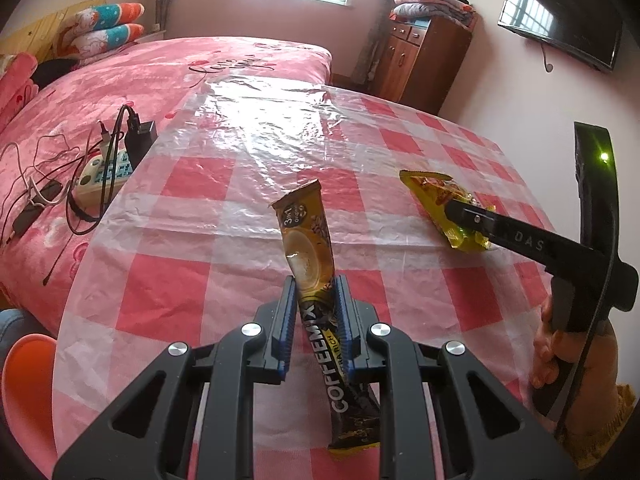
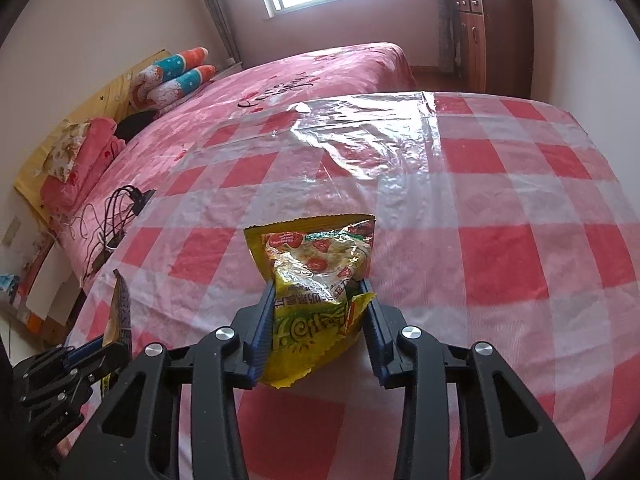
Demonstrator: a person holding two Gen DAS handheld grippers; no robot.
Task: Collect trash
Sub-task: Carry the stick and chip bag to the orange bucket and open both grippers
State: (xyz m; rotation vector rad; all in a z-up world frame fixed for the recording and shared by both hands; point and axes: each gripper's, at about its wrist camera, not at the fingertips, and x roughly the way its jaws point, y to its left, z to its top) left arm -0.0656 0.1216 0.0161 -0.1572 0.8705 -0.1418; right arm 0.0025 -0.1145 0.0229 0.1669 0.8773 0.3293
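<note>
My left gripper [image 1: 316, 286] is shut on a gold and black Coffeemix sachet [image 1: 310, 240], which stands tilted above the red-and-white checked table [image 1: 200, 248]. My right gripper [image 2: 320, 286] is shut on a crinkled yellow snack wrapper [image 2: 316, 272], held just over the table [image 2: 500, 240]. In the left wrist view the right gripper [image 1: 460, 210] reaches in from the right onto the wrapper [image 1: 440, 196]. In the right wrist view the left gripper [image 2: 116, 332] with the sachet [image 2: 120, 308] shows at the lower left.
A pink bed [image 1: 140, 76] lies behind and left of the table, with a power strip and tangled cables [image 1: 100, 168] near the table's edge. A wooden cabinet [image 1: 424, 56] and a wall television [image 1: 560, 16] are at the back right. An orange stool [image 1: 28, 372] is at the lower left.
</note>
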